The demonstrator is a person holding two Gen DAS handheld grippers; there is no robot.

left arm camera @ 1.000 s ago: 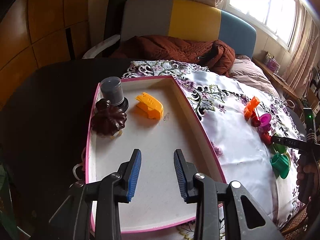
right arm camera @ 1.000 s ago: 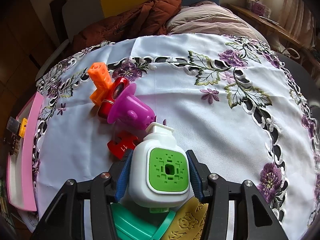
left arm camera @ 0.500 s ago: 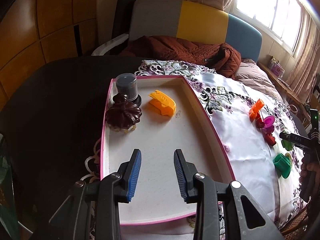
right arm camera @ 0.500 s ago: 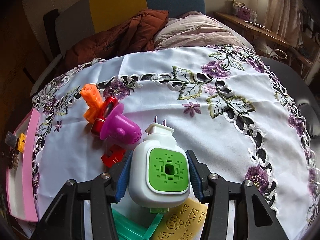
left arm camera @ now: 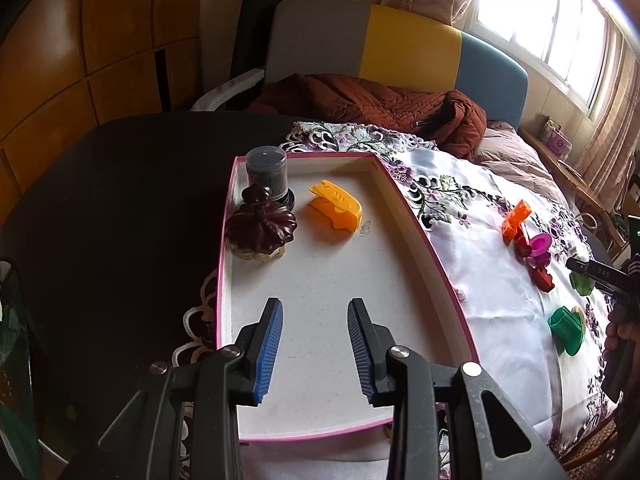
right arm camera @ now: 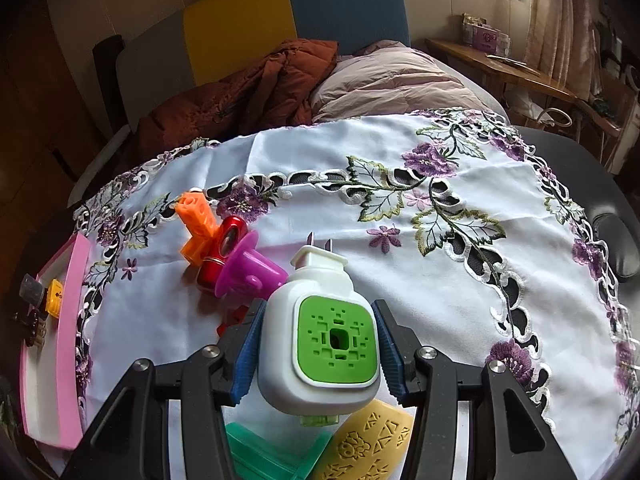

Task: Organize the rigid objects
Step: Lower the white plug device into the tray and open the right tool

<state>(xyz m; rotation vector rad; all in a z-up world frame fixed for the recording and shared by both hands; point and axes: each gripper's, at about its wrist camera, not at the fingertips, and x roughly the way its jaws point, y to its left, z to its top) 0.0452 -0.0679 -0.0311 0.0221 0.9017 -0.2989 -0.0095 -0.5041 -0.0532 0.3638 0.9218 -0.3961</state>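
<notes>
My right gripper (right arm camera: pixel 318 344) is shut on a white plug-in device with a green face (right arm camera: pixel 320 344), held above the cloth with its prongs pointing away. Under it lie a green piece (right arm camera: pixel 272 460) and a yellow embossed block (right arm camera: pixel 368 444). An orange connector (right arm camera: pixel 196 224), a red piece (right arm camera: pixel 220 252) and a magenta cup (right arm camera: pixel 248 268) sit ahead to the left. My left gripper (left arm camera: pixel 315 308) hangs open over the pink-rimmed white tray (left arm camera: pixel 436 256), nothing between its fingers. The tray holds an orange shell (left arm camera: pixel 336 204), a dark pumpkin-shaped jar (left arm camera: pixel 260 228) and a dark capped cylinder (left arm camera: pixel 267 172).
A white embroidered cloth (right arm camera: pixel 440 280) covers the dark round table (left arm camera: pixel 100 200). A multicoloured headboard (left arm camera: pixel 400 48) with a rust-brown jacket (left arm camera: pixel 380 100) and a pillow stands behind the table. The right gripper and the hand that holds it (left arm camera: pixel 620 332) show at the left view's right edge.
The right gripper has risen with the plug-in device, so the cloth and toys look farther below. The left gripper has drifted back along the tray, still open.
</notes>
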